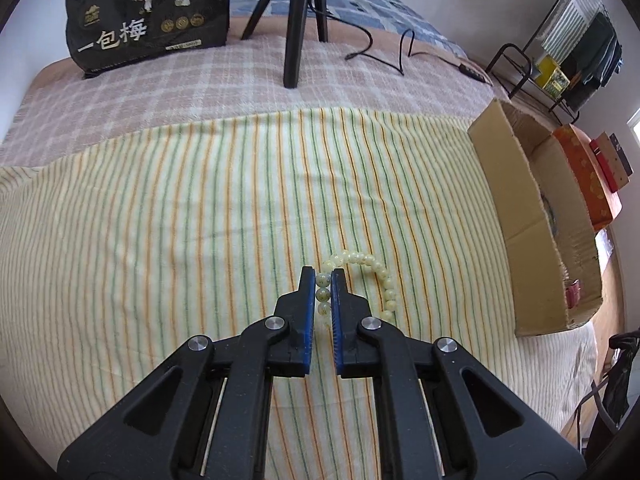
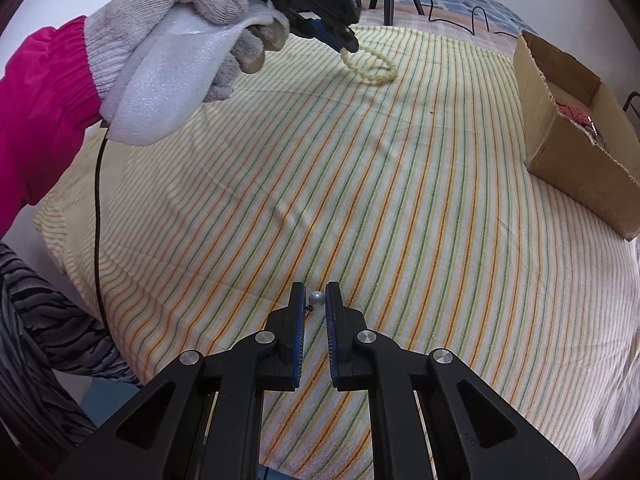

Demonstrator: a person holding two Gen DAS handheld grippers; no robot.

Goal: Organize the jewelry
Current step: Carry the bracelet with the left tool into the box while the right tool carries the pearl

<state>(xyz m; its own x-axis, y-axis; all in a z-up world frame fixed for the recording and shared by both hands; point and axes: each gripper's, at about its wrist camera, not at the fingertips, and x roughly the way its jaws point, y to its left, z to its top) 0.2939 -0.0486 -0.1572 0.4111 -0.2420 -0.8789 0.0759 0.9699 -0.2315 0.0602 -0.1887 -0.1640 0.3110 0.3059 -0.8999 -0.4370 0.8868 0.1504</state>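
On striped cloth (image 2: 360, 200): left tool (image 1: 324, 280) clenched on bead bracelet (image 1: 372, 264); right tool (image 2: 316, 300) grips grey bead (image 2: 316, 297).

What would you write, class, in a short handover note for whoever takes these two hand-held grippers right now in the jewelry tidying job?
Left gripper: shut on one end of the pale yellow-green beaded bracelet; the rest of the loop lies on the striped yellow cloth.
Right gripper: closed around a small grey pearl-like bead with a dark metal fitting, low over the cloth.
Open brown cardboard box: on the cloth, to the right, with something red inside.
Done: both pieces are gripped.
Left: probably carry each one over to the box and release it; neither is in the box yet.
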